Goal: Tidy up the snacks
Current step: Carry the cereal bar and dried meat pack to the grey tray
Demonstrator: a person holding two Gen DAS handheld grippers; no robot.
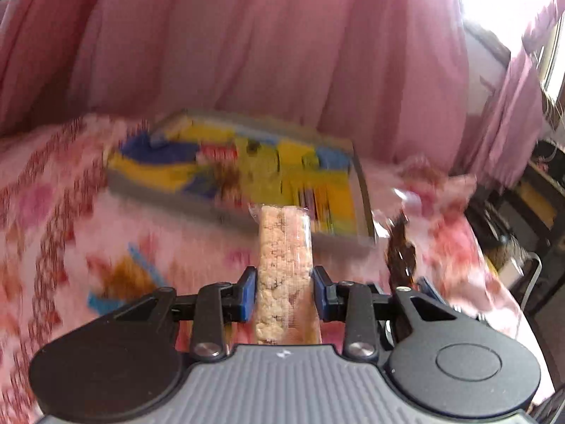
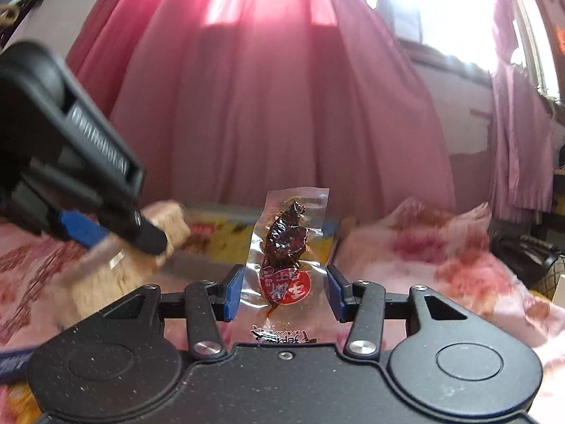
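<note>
My left gripper (image 1: 284, 293) is shut on a pale puffed-rice bar (image 1: 282, 247) in a clear wrapper, which stands upright between the blue pads. Beyond it a grey tray (image 1: 159, 190) full of yellow and blue snack packets lies on the bed, blurred. My right gripper (image 2: 286, 291) is shut on a clear packet (image 2: 287, 243) holding a dark brown snack with a red round label. In the right wrist view the left gripper (image 2: 120, 243) shows at the left with the rice bar (image 2: 169, 226), above the tray (image 2: 226, 236). The dark packet (image 1: 399, 247) also appears right of the tray.
A pink floral blanket (image 1: 70, 212) covers the bed under everything. Pink curtains (image 1: 247, 35) hang close behind the tray, with a bright window (image 2: 441, 7) at the upper right. Dark furniture and a chair (image 1: 522, 212) stand past the bed's right edge.
</note>
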